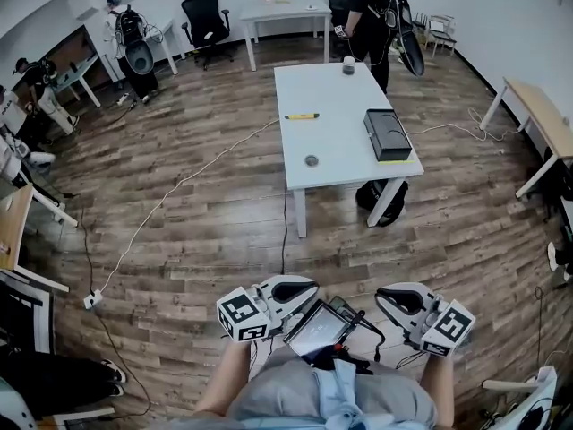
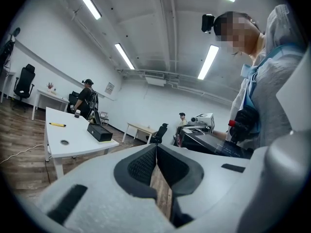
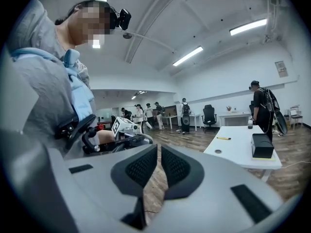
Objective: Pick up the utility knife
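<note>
The yellow utility knife [image 1: 303, 116] lies on the white table [image 1: 336, 164] far ahead of me, to the left of a black box [image 1: 387, 134]. It is small in the left gripper view, knife [image 2: 57, 124], and in the right gripper view, knife [image 3: 223, 138]. Both grippers are held low, close to my body and well short of the table. My left gripper [image 1: 295, 288] is shut, its pads [image 2: 146, 164] meeting with nothing between them. My right gripper [image 1: 394, 299] is shut and empty too, its pads [image 3: 177, 166] almost touching.
A round grommet [image 1: 311, 160] and a cup [image 1: 348, 64] are also on the table, with a dark bag [image 1: 380, 200] under it. A white cable [image 1: 179, 186] runs across the wood floor. People, office chairs [image 1: 204, 18] and desks [image 1: 537, 115] line the room's edges.
</note>
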`<state>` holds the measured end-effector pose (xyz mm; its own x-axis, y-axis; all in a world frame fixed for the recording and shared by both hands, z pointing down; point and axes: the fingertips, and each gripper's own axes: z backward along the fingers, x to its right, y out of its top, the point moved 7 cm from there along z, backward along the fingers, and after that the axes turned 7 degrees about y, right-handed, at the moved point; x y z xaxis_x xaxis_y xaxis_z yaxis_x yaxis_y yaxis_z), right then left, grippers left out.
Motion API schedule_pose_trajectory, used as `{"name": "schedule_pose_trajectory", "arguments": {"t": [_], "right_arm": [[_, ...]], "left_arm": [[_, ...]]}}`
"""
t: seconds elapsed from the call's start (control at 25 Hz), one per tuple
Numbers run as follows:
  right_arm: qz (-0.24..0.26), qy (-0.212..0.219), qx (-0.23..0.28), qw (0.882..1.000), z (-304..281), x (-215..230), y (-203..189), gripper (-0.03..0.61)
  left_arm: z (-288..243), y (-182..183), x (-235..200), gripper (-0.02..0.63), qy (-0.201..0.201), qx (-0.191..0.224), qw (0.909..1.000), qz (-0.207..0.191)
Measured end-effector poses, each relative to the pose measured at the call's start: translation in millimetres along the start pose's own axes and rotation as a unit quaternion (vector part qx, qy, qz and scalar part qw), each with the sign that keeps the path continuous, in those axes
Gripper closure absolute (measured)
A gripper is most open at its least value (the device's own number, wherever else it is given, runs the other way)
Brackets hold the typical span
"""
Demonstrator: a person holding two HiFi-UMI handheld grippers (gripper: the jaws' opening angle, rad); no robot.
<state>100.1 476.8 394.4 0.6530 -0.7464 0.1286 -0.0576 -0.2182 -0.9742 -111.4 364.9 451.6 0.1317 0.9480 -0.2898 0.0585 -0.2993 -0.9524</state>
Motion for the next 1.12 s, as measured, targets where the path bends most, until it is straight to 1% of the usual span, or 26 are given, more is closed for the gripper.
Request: {"name": "schedule_pose_trajectory", "arguments": {"t": [0.16, 0.44, 0.56, 0.68, 0.8, 0.96, 1.12], "right_arm": [[0.003, 0.013, 0.003, 1.000, -33, 25, 13, 0.548], [0.018, 0.041, -0.009, 0.999, -97, 60, 31, 0.548], [0.025, 0.046, -0.008, 0.999, -119, 69, 38, 0.548], [0.032, 0.055, -0.008, 0.998, -144, 79, 43, 0.548], [0.040, 0.063, -0.015, 0.997, -166, 82, 47, 0.548], [0.043, 0.063, -0.024, 0.997, -175, 84, 46, 0.548], [0.022, 0.051, -0.036, 0.998, -167, 90, 35, 0.548]], "left_arm": [[6, 11, -35, 0.595, 0.009, 0.004, 0.9999, -0.002], [38, 27, -95, 0.595, 0.049, 0.014, 0.9987, 0.001], [48, 28, -115, 0.595, 0.053, 0.012, 0.9985, 0.002], [57, 37, -134, 0.595, 0.060, 0.020, 0.9980, -0.006], [69, 41, -148, 0.595, 0.067, 0.032, 0.9972, -0.007], [73, 33, -158, 0.595, 0.067, 0.028, 0.9973, 0.003], [62, 26, -160, 0.595, 0.055, 0.021, 0.9982, 0.014]]}}
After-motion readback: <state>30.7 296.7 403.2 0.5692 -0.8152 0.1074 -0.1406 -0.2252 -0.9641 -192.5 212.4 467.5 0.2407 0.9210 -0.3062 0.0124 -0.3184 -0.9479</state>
